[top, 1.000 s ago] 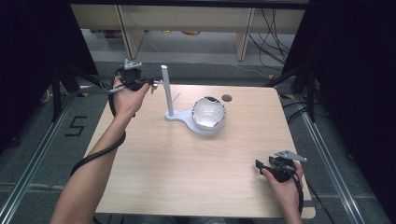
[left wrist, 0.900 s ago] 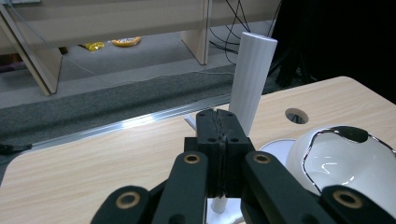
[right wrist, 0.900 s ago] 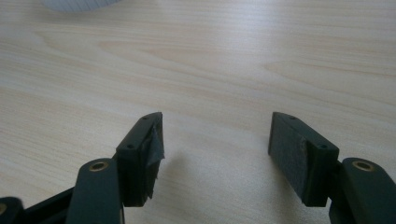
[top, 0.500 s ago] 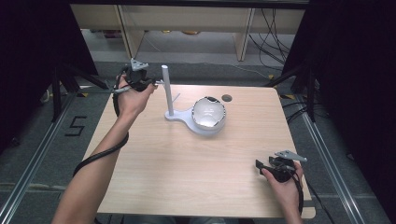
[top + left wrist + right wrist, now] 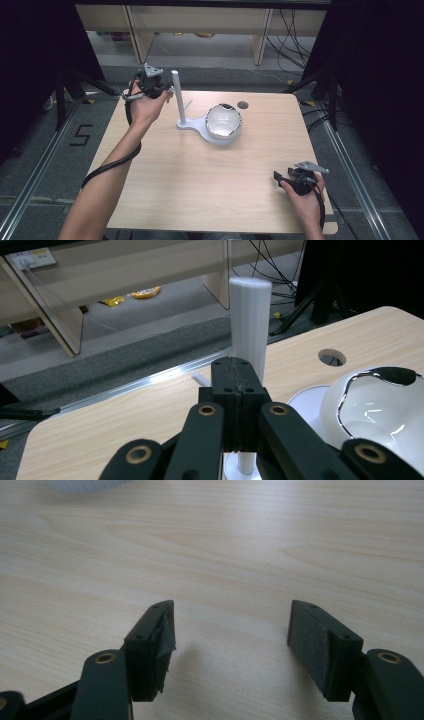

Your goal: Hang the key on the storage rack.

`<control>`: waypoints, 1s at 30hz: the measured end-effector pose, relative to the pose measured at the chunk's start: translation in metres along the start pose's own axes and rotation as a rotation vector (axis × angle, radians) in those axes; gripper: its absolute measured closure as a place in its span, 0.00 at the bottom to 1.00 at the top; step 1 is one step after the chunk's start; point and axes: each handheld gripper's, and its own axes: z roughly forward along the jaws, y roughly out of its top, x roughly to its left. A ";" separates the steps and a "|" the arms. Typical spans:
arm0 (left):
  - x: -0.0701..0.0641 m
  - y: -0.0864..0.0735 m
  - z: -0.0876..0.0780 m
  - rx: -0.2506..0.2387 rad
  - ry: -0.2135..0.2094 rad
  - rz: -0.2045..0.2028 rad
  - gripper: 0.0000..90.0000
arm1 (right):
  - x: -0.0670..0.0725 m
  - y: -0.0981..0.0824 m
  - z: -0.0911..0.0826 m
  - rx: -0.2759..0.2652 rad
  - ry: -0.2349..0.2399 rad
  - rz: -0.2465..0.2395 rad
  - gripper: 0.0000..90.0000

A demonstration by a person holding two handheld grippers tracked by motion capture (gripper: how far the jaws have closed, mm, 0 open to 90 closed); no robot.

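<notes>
A white stand with a tall upright post (image 5: 176,95) (image 5: 250,315) and a flat base (image 5: 189,125) sits at the back middle of the wooden table (image 5: 200,185). A glossy white dome-shaped piece (image 5: 223,121) (image 5: 380,405) rests on that base. My left gripper (image 5: 168,91) (image 5: 236,367) is raised just left of the post's top, jaws shut with nothing between them. At the front right my right gripper (image 5: 276,176) (image 5: 232,630) lies low on the table, open, with bare wood between its pads.
A round hole (image 5: 243,105) (image 5: 331,357) is cut in the tabletop behind the dome. Beyond the far edge are a grey floor, wooden shelf legs (image 5: 137,35) and loose cables (image 5: 290,30). Dark stands flank the table on both sides.
My left gripper has edged slightly right, closer to the post's top. The right gripper has stayed where it was.
</notes>
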 end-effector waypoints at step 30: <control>0.026 -0.028 -0.080 -0.098 -0.034 -0.031 0.81 | 0.002 0.000 -0.001 0.008 -0.016 -0.006 0.40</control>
